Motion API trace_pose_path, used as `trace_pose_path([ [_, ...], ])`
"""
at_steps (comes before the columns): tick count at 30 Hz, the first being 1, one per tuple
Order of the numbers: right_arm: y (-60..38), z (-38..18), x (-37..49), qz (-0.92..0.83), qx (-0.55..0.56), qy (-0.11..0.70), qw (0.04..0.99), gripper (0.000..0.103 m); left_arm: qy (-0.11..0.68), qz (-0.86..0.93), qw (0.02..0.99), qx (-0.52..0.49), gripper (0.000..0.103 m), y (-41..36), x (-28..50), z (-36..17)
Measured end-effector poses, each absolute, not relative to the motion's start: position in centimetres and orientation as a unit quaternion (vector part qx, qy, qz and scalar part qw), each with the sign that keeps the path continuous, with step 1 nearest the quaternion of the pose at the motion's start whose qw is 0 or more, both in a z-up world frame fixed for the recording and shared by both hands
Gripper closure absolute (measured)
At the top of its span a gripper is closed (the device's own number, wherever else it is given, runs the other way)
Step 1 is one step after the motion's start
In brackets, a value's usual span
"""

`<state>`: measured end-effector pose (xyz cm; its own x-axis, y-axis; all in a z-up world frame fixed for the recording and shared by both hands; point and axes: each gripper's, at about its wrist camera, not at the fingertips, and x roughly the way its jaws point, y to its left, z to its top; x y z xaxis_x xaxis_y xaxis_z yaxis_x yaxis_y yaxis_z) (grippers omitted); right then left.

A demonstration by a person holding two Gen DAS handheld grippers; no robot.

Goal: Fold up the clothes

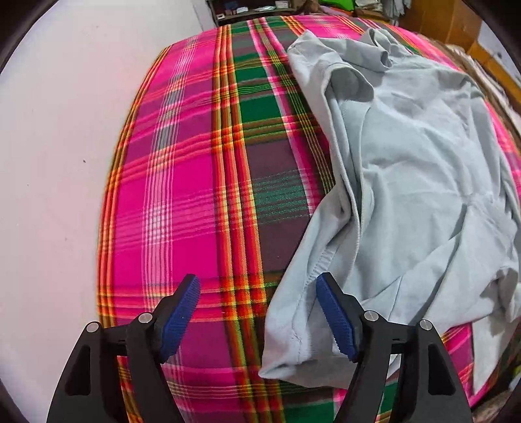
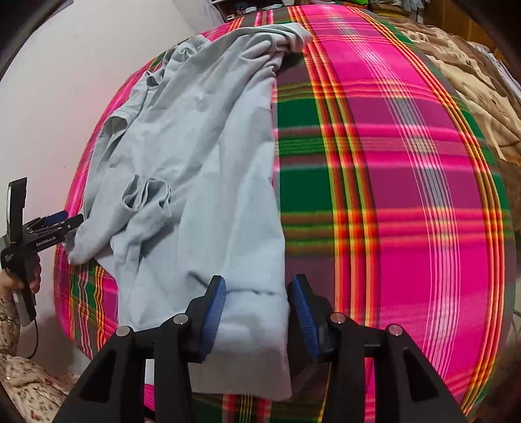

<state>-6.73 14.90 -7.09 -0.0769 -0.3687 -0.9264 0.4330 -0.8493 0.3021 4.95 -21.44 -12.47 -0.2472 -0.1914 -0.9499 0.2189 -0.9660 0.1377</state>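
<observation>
my left gripper (image 1: 257,317) is spread over the pale blue shirt (image 1: 423,182) sleeve edge at 5 o'clock on the plaid blanket (image 1: 202,182); my right gripper (image 2: 257,315) gapes astride the hem corner, ready to pinch for a fold.

Shirt (image 2: 208,169) spread on blanket (image 2: 390,182), crumpled, toward wall (image 1: 65,130) side. Left gripper (image 1: 257,312) above near shirt corner, one finger (image 1: 335,322) over cloth, other over blanket. Right gripper (image 2: 257,312) straddling opposite shirt edge, apart from cloth. Hand (image 2: 32,276) at left of right wrist view. Shelf (image 1: 247,9) behind blanket.
</observation>
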Motion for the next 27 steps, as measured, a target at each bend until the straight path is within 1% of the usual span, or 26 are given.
trace_pose_path([
  [1,14.9,-7.1,-6.6,-0.737,0.622,0.024,0.266,0.059,0.001,-0.788,0.134,0.601,0.018,-21.3,4.8,-12.6],
  [3,15.0,-7.3,-6.4,-0.744,0.619,0.03,0.25,0.061,-0.013,-0.787,0.14,0.601,0.017,-21.0,4.6,-12.6],
  [5,14.6,-7.2,-5.9,-0.753,0.613,0.045,0.235,0.067,-0.023,-0.788,0.143,0.599,0.017,-20.7,4.6,-12.6],
  [6,14.5,-7.1,-5.7,-0.755,0.611,0.05,0.23,0.072,-0.029,-0.789,0.145,0.596,0.018,-20.2,4.5,-12.7],
  [7,14.4,-7.1,-5.5,-0.758,0.61,0.054,0.225,0.077,-0.038,-0.792,0.146,0.592,0.019,-19.9,4.6,-12.8],
  [8,14.3,-7.0,-5.3,-0.761,0.608,0.059,0.22,0.079,-0.042,-0.793,0.146,0.59,0.02,-19.6,4.6,-12.8],
  [9,14.2,-7.0,-5.1,-0.763,0.606,0.062,0.217,0.086,-0.039,-0.795,0.141,0.589,0.025,-19.4,4.7,-12.6],
  [10,14.2,-7.0,-5.0,-0.763,0.606,0.06,0.218,0.09,-0.036,-0.796,0.135,0.589,0.035,-19.2,4.9,-12.5],
  [11,14.3,-6.8,-5.1,-0.763,0.606,0.055,0.219,0.09,-0.033,-0.797,0.129,0.589,0.042,-19.0,5.1,-12.4],
  [13,14.4,-6.6,-5.3,-0.764,0.605,0.047,0.221,0.093,-0.016,-0.798,0.104,0.593,0.071,-18.7,5.1,-12.3],
  [14,14.5,-6.4,-5.4,-0.765,0.603,0.044,0.222,0.093,-0.008,-0.799,0.092,0.595,0.078,-18.5,5.1,-12.3],
  [15,14.7,-5.8,-5.8,-0.769,0.598,0.045,0.223,0.093,-0.003,-0.797,0.085,0.598,0.091,-18.4,5.0,-12.3],
  [16,14.9,-5.2,-6.1,-0.773,0.592,0.046,0.225,0.093,0.007,-0.793,0.079,0.604,0.094,-18.3,4.7,-12.3],
  [18,15.2,-3.9,-6.8,-0.781,0.58,0.048,0.228,0.094,0.032,-0.789,0.084,0.608,0.095,-18.8,4.5,-12.2],
  [21,16.0,-1.9,-8.2,-0.794,0.559,0.053,0.232,0.094,0.107,-0.78,0.1,0.608,0.1,-20.7,4.6,-11.9],
  [25,17.9,1.7,-9.2,-0.822,0.514,0.096,0.225,0.094,0.129,-0.77,0.125,0.612,0.101,-20.9,5.0,-11.6],
  [27,18.2,4.4,-9.8,-0.84,0.477,0.142,0.217,0.094,0.127,-0.765,0.132,0.618,0.101,-20.4,5.2,-11.7],
])
